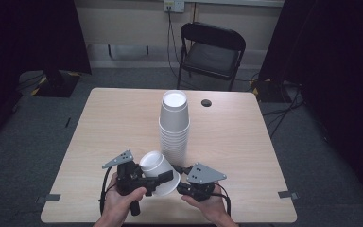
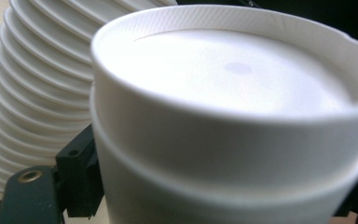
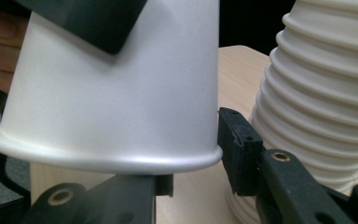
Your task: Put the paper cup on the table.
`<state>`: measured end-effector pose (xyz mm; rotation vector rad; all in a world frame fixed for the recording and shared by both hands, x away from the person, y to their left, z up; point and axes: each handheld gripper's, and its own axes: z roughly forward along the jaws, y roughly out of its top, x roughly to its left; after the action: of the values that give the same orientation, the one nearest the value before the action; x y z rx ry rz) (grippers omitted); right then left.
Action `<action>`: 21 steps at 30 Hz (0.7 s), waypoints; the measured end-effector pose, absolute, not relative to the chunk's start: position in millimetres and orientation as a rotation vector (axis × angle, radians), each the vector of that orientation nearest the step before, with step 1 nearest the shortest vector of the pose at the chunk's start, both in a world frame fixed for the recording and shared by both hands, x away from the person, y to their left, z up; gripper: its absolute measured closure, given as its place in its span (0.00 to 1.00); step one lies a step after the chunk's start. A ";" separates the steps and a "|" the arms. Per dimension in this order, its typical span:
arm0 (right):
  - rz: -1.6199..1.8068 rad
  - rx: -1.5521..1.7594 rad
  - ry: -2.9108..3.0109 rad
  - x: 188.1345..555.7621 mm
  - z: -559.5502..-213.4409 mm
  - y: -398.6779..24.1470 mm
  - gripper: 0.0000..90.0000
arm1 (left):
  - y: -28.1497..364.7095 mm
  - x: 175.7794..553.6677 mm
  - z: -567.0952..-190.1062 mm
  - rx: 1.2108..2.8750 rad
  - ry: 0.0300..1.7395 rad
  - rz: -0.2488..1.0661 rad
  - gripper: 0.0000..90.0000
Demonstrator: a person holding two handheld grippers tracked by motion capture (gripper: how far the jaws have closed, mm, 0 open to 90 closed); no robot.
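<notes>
A bare recording room or lab: black curtains (image 1: 28, 33) flank a pale wooden table (image 1: 108, 123) on grey carpet (image 1: 23, 142), with a black folding chair (image 1: 211, 53) and taped floor cables (image 1: 279, 111).

White foam cups, two nested (image 1: 157, 175), base up and tilted, bottom towards the back left, are held off the desk near its front edge. Their rolled rim faces front right. Just behind stands a tall stack of white foam cups (image 1: 174, 125), inverted, upright at desk centre.
</notes>
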<state>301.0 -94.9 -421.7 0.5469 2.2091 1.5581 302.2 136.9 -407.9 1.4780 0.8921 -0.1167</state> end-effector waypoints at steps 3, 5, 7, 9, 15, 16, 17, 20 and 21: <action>1.563 0.542 2.197 301.7 -420.9 -96.7 0.81 | 136.1 302.8 -408.8 1.467 0.896 -0.134 0.18; 1.559 0.543 2.192 301.7 -421.0 -97.5 0.84 | 136.2 302.8 -409.3 1.473 0.892 -0.136 0.18; 1.556 0.543 2.182 302.0 -421.3 -98.8 0.87 | 136.4 302.8 -409.6 1.477 0.894 -0.145 0.18; 1.549 0.538 2.175 302.2 -421.4 -99.4 0.90 | 136.3 302.5 -409.8 1.485 0.883 -0.144 0.17; 1.553 0.545 2.156 300.3 -421.1 -100.7 0.91 | 135.1 299.9 -409.6 1.512 0.855 -0.114 0.17; 1.557 0.542 2.161 300.6 -421.5 -101.3 0.92 | 135.0 300.1 -409.9 1.512 0.853 -0.116 0.17; 1.558 0.544 2.161 300.5 -421.6 -101.6 0.92 | 134.9 300.1 -410.2 1.506 0.851 -0.119 0.17; 1.560 0.548 2.166 300.6 -421.4 -102.4 0.92 | 135.2 300.7 -410.4 1.505 0.841 -0.119 0.17; 1.563 0.546 2.168 300.7 -421.4 -102.5 0.92 | 135.4 300.9 -410.5 1.501 0.835 -0.118 0.17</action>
<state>300.7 -102.5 -421.4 0.5464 2.1684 1.5633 300.9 135.4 -410.5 1.5012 0.8352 -0.1184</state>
